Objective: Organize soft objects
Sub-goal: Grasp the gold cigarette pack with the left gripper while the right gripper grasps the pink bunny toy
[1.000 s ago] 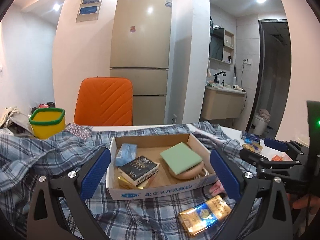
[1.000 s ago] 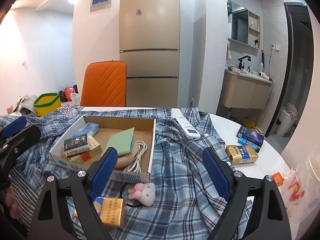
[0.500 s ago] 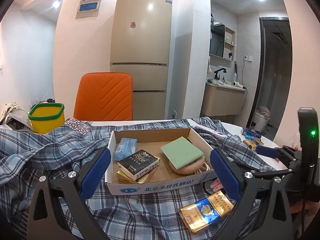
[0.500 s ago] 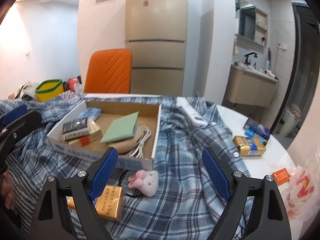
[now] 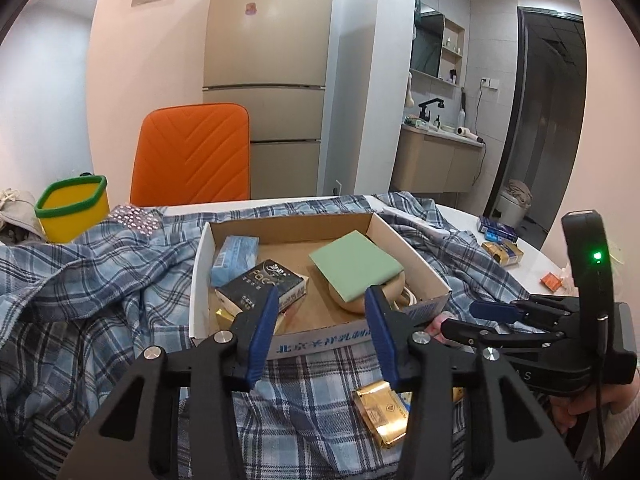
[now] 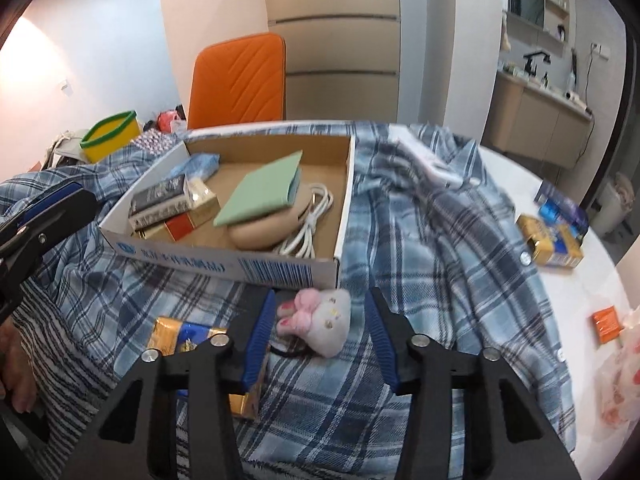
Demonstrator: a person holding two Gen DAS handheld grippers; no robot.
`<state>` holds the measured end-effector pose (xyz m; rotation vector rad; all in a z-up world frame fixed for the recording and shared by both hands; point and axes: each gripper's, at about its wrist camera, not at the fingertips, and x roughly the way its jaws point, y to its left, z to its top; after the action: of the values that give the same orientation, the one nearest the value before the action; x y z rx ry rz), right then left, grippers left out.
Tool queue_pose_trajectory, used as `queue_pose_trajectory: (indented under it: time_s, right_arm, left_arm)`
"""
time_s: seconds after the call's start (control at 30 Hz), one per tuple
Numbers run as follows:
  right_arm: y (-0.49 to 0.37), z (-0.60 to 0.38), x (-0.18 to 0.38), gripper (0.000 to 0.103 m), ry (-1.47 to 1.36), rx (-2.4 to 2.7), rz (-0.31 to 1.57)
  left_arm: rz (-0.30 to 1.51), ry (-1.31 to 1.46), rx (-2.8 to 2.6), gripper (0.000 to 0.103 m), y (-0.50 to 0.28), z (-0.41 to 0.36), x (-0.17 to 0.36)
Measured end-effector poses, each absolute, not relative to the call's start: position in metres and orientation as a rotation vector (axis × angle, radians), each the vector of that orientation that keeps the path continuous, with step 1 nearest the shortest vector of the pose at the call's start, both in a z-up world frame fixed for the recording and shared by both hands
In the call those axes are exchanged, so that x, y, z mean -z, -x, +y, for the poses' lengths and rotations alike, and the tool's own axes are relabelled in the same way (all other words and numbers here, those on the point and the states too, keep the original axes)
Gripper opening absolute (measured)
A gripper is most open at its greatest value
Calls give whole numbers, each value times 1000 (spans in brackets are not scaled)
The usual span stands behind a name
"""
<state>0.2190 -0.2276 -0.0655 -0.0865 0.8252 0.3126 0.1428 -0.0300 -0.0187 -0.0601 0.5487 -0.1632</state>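
Centrally in the right wrist view, a small plush bunny (image 6: pixel 320 322), soft and pale with pink ears, lies on the rumpled blue plaid shirt (image 6: pixel 440 248) just below the cardboard box (image 6: pixel 224 266). The right gripper (image 6: pixel 318 328) sits around it, blue ribbed pads (image 6: pixel 258 334) parted on either side with a gap showing, not touching it. A glossy gold-and-blue foil packet (image 6: pixel 180 334) lies at lower left, partly hidden behind the gripper's black frame.

Inside the shallow box sit a flat green pad (image 6: pixel 262 192) on a rounded beige object (image 6: pixel 264 232), a coiled white cable (image 6: pixel 310 220), and stacked rectangular packs (image 6: pixel 164 200).

From the left wrist view, the left gripper (image 5: pixel 320 332) stands open over the box's near wall (image 5: pixel 320 340), holding nothing. At upper left stand a yellow tub with a green rim (image 5: pixel 72 210) and an orange quilted chair (image 5: pixel 192 156).
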Motion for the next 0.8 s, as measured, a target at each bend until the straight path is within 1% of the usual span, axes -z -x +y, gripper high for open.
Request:
queue_pose_trajectory:
  time_s: [0.13, 0.17, 0.27, 0.3, 0.37, 0.43, 0.5, 0.7, 0.8]
  right_arm:
    - [-224, -227, 72, 48, 86, -314, 870]
    - [-225, -227, 75, 48, 89, -313, 884]
    - [-230, -225, 82, 47, 97, -305, 929]
    - [-231, -225, 83, 44, 95, -309, 935]
    - [-231, -226, 83, 38, 90, -311, 936]
    - [-230, -227, 81, 30, 86, -312, 925]
    - [-226, -226, 77, 27, 90, -310, 898]
    - [-207, -230, 55, 26, 87, -317, 779]
    - [-198, -238, 44, 26, 73, -320, 757]
  left_arm:
    - [600, 33, 239, 45, -147, -36, 23]
    - [643, 14, 284, 50, -150, -41, 27]
    - [705, -21, 326, 55, -153, -52, 34]
    - [709, -18, 344, 60, -153, -52, 35]
    - [719, -3, 379, 68, -154, -52, 35]
    - [739, 10, 396, 69, -155, -52, 38]
    - [767, 12, 398, 73, -158, -52, 41]
    - [881, -15, 510, 74, -163, -64, 53]
    - [943, -77, 565, 74, -166, -75, 61]
